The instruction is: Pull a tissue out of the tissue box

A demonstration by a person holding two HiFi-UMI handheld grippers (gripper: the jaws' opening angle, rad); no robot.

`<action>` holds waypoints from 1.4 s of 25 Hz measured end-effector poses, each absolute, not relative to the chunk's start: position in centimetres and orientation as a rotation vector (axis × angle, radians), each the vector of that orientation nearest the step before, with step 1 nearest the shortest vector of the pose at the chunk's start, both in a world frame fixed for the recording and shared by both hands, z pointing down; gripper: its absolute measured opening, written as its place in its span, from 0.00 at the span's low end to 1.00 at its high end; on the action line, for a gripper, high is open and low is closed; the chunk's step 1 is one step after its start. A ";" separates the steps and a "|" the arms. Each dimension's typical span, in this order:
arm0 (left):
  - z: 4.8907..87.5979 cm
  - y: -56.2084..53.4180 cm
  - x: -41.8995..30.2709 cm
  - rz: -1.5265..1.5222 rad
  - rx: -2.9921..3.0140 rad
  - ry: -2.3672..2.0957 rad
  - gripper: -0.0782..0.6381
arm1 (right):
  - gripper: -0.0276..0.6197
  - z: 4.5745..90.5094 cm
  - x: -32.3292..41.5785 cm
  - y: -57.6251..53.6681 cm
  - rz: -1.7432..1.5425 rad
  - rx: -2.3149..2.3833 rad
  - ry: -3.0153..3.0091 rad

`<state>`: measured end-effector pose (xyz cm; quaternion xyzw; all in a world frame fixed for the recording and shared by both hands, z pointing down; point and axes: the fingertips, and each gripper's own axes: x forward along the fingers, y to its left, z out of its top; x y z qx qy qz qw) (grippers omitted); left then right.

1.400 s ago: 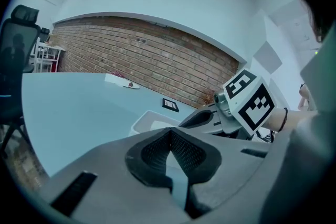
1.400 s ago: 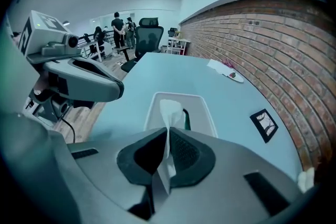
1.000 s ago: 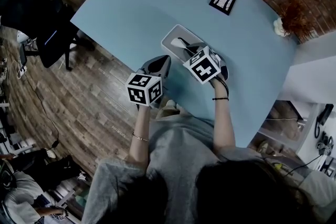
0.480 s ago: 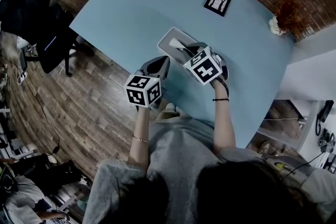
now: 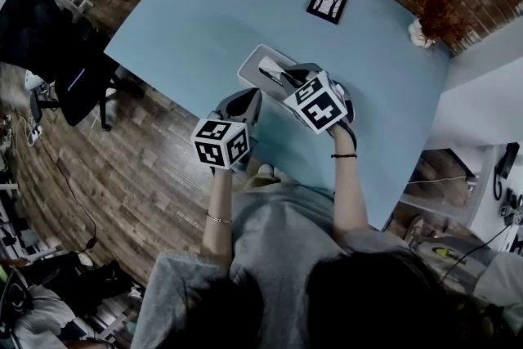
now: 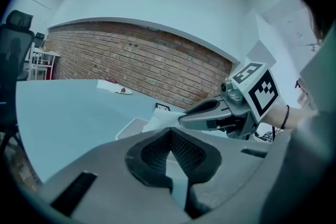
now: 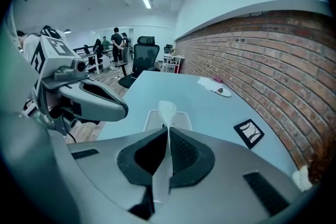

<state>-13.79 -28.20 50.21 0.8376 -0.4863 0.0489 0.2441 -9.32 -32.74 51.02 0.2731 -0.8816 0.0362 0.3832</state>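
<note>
Between the closed fingers of the right gripper (image 7: 168, 129), a white tissue (image 7: 166, 110) is being pinched as a thin upright strip. Its far end is running on just past the fingertips toward the tissue box (image 7: 184, 119), which is sitting on the blue bench (image 7: 210, 107) directly ahead of them. Beside these fingers, the left gripper (image 6: 171, 131) is hovering near the box, its fingers meeting at the tips with nothing between them. The grasp is reading as done and the pull as under way: the tissue is looking raised from the slot but not clear of it. What is remaining is drawing the sheet fully free, probably while the box is being kept from lifting with it.
</note>
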 end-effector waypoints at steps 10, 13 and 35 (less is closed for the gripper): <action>48.9 -28.0 -13.4 0.130 2.333 -1.327 0.11 | 0.05 49.7 -8.8 -32.5 0.070 0.735 -2.266; 48.6 -28.0 -13.4 0.119 2.342 -1.331 0.11 | 0.05 49.3 -8.6 -32.3 0.062 0.745 -2.275; 46.9 -27.2 -11.3 0.139 2.494 -1.215 0.11 | 0.05 47.1 -5.7 -30.3 0.076 0.923 -2.345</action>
